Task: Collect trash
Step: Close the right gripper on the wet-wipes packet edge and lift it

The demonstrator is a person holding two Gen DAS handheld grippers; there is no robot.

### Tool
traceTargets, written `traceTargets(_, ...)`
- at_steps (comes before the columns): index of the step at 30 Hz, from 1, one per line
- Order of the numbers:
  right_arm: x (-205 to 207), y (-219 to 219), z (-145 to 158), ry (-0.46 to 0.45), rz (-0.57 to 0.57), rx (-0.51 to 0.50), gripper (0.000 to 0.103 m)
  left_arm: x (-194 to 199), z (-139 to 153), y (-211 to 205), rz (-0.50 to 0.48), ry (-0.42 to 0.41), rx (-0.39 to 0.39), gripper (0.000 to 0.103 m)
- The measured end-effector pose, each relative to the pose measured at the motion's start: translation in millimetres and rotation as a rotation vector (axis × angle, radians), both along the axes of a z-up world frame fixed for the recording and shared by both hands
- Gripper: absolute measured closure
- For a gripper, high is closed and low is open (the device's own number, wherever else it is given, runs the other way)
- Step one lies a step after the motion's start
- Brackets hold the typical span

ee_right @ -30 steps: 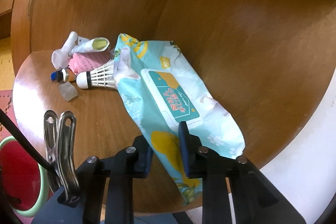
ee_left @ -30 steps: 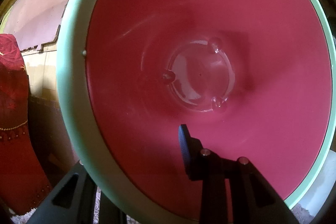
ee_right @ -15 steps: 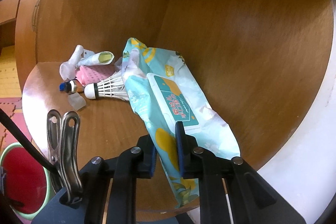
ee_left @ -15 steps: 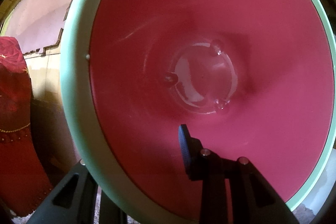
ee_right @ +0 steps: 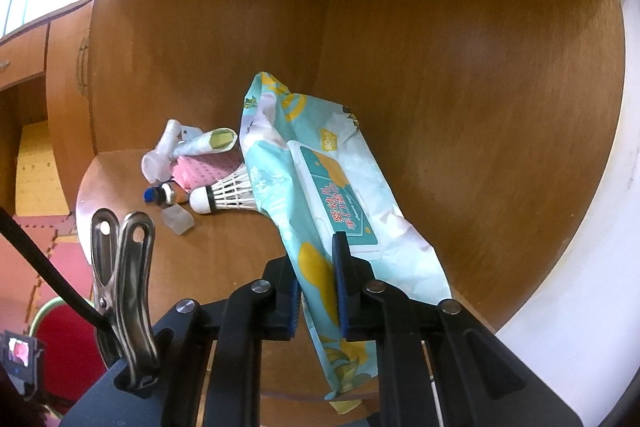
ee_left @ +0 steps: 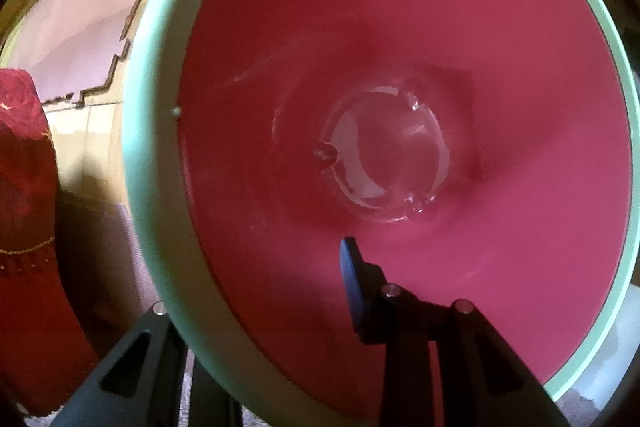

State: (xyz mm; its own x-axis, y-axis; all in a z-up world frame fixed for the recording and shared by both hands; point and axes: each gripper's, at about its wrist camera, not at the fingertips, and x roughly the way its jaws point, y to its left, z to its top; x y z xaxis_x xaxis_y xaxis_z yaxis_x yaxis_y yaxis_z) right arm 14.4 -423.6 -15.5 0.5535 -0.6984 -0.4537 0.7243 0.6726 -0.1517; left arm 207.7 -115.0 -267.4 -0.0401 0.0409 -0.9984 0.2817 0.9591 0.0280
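Note:
A red bin (ee_left: 400,67) with a mint-green rim (ee_left: 152,147) fills the left wrist view, seen from above, with nothing inside. My left gripper (ee_left: 256,279) is shut on that rim, one finger outside and one inside. In the right wrist view my right gripper (ee_right: 318,267) is shut on the lower end of a teal and white wet-wipes packet (ee_right: 320,167), which rises off the wooden shelf (ee_right: 224,255). Behind it on the shelf lie a shuttlecock (ee_right: 228,193), a pink packet (ee_right: 204,167), a white tube (ee_right: 160,155), a small blue-capped bottle (ee_right: 162,194) and a clear cap (ee_right: 178,221).
The shelf sits in a wooden corner with walls behind and to the right. The red bin (ee_right: 68,343) shows low at the left, below the shelf edge. A metal clip (ee_right: 120,267) is fixed to the right gripper's body. Red cloth (ee_left: 24,227) and floor mats (ee_left: 80,27) lie beside the bin.
The right jaws closed on the wet-wipes packet and raised its near end off the shelf while pulling back a little. The left gripper kept its hold on the rim.

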Motion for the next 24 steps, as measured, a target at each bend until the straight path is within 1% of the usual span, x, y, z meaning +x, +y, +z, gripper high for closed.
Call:
traceTargets(5,-5.5,1.1,2.3,0.003,0.014,-0.004,0.089,4.9,2.6,6.3,0.04,-0.012,0.001,0.073)
traceTargets(8,-6.4,0.5,3.3,0.001,0.014,0.0,0.089,9.9,11.2,8.5,0.052,-0.07,0.01,0.073)
traceTargets(11,-9.4,-1.2,6.1,-0.01,0.015,0.007,0.088,11.0,12.2,10.5,0.069,-0.07,-0.003,0.073)
traceTargets(12,-6.6,-0.3,6.9,-0.014,0.016,0.008,0.088,10.5,12.3,10.4,0.067,-0.07,-0.001,0.073)
traceTargets(19,-20.6,0.9,13.9,-0.058,0.032,0.029,0.089,6.6,18.7,9.1,0.037,-0.113,0.027,0.073)
traceTargets(21,-25.6,4.3,18.3,-0.081,0.04,0.018,0.09,6.4,20.3,11.7,0.033,-0.115,0.027,0.073)
traceTargets(24,-32.1,14.8,27.1,-0.111,0.058,-0.019,0.093,5.6,17.6,13.9,0.038,-0.095,0.019,0.073)
